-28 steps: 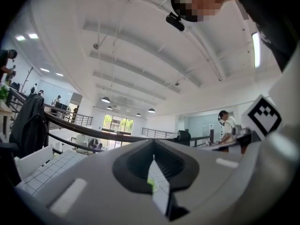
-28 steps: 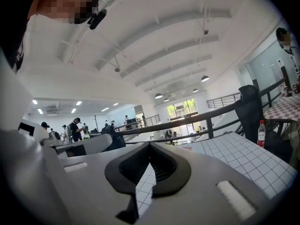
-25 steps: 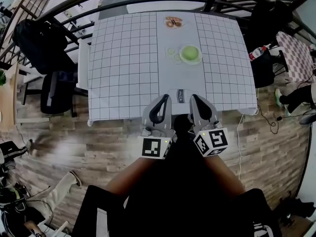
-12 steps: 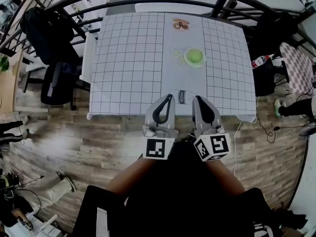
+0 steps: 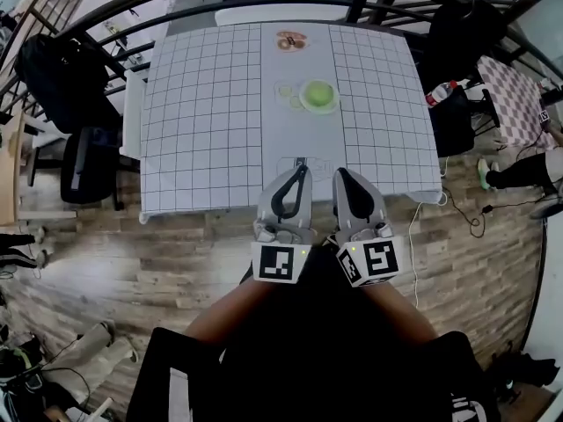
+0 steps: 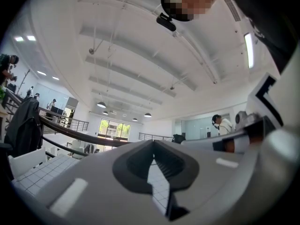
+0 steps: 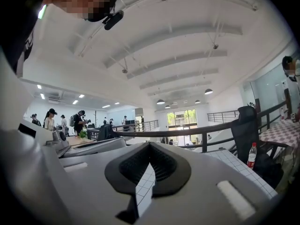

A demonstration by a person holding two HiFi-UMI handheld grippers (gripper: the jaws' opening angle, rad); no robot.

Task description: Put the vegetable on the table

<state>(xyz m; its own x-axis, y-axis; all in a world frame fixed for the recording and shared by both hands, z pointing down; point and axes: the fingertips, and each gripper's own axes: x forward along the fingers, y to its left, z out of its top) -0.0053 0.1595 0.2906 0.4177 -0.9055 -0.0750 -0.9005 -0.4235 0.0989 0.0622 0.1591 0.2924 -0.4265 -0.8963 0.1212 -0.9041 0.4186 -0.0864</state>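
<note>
Green round vegetable (image 5: pixel 318 94) rests on the white gridded table (image 5: pixel 202 112); my left gripper (image 5: pixel 303 170) and right gripper (image 5: pixel 338 172) hover closed and empty at its near edge, idling, I judge.

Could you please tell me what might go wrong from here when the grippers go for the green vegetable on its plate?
1. The left gripper and the right gripper are both shut at the table's near edge. Reaching without opening would likely shove the green vegetable rather than grasp it.
2. It looks round and sits on a small plate, so it may roll or slip.
3. The pale slices beside the plate could get knocked.
</note>
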